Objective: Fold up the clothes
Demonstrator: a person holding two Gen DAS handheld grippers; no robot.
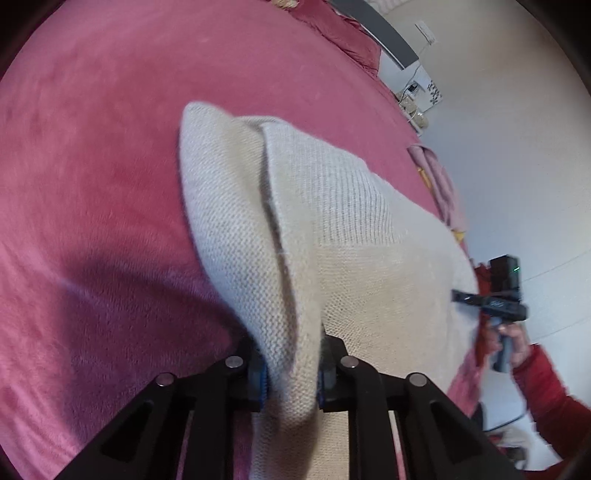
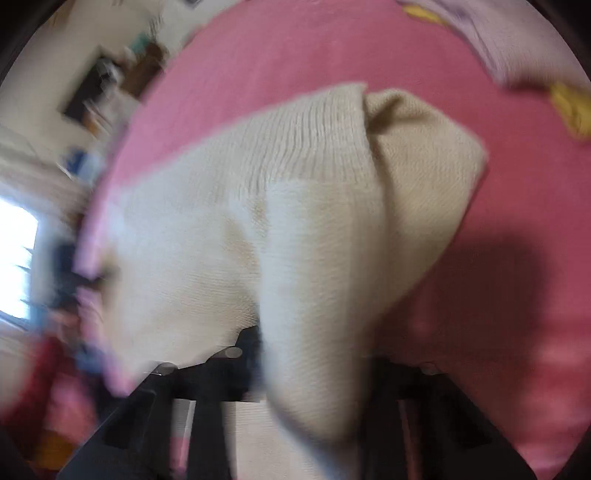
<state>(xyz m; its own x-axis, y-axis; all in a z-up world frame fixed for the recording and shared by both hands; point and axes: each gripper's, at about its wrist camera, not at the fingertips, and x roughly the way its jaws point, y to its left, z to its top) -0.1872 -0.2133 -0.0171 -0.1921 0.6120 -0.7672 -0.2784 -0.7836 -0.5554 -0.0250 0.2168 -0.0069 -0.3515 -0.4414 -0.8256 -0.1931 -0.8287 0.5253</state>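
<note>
A cream knitted sweater (image 1: 332, 229) lies over a pink plush bedspread (image 1: 103, 184), one end raised off it. My left gripper (image 1: 291, 373) is shut on a bunched fold of the knit, which fills the gap between its black fingers. In the right wrist view the same sweater (image 2: 295, 221) rises in a thick fold through my right gripper (image 2: 314, 373), shut on the cloth; this view is blurred. The right gripper (image 1: 458, 295) also shows at the sweater's far edge in the left wrist view, held by a hand in a red sleeve (image 1: 546, 391).
A pale pink garment with yellow patches (image 2: 524, 55) lies on the bedspread (image 2: 295, 44) beyond the sweater. A grey headboard (image 1: 384, 29) and a bedside stand with small items (image 1: 417, 99) are at the far corner. White wall to the right; a bright window (image 2: 14, 258) on the left.
</note>
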